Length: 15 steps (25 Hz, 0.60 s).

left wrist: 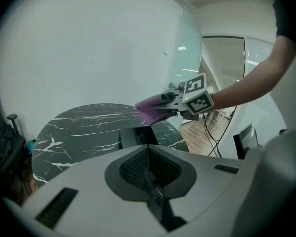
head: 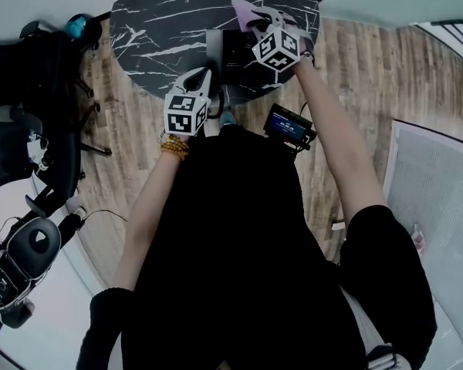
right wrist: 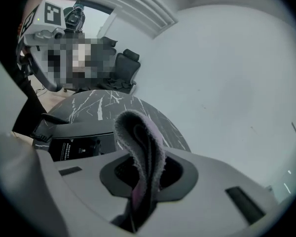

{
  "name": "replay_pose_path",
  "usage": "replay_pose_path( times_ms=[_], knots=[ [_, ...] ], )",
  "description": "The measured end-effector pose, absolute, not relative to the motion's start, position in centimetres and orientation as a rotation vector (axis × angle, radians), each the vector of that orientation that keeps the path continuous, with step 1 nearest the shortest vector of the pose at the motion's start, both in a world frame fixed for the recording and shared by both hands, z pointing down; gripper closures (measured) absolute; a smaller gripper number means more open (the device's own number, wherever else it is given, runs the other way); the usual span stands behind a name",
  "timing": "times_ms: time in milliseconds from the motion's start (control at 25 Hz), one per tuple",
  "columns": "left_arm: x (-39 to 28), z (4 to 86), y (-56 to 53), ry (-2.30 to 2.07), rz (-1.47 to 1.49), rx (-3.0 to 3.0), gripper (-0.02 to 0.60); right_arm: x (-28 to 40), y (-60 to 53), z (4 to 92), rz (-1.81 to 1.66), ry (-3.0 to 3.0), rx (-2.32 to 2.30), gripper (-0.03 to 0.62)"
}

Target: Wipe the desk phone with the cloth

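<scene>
No text can be read; the print on the desk phone (right wrist: 71, 149) is too small.

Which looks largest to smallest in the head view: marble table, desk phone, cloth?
1. marble table
2. desk phone
3. cloth
The last two are partly covered, so their order is unsure.

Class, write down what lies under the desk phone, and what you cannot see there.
The desk phone stands on the round, white-veined black table. The patch beneath it is covered and cannot be checked.
</scene>
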<state>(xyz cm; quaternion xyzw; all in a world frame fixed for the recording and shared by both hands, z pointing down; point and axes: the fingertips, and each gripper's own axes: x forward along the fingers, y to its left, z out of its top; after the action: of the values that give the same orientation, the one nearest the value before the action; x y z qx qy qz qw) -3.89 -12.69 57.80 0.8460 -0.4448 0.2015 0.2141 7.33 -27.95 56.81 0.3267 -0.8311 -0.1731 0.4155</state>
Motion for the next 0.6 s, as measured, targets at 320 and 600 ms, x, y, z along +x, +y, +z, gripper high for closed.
replay_pose_path(
  times_ms=[320, 600],
  knots=[
    [-4.0, 57.9, -12.8, -1.239, 0.556, 2.337, 0.561, 5.1, -23.8, 62.5, -0.265, -2.112, 0.631, 0.534],
    [-4.3, 58.0, -12.9, -1.240, 0.560, 2.331, 0.561, 4.6, -22.0, 64.4, -0.158, -2.126, 0.584, 0.534]
  ],
)
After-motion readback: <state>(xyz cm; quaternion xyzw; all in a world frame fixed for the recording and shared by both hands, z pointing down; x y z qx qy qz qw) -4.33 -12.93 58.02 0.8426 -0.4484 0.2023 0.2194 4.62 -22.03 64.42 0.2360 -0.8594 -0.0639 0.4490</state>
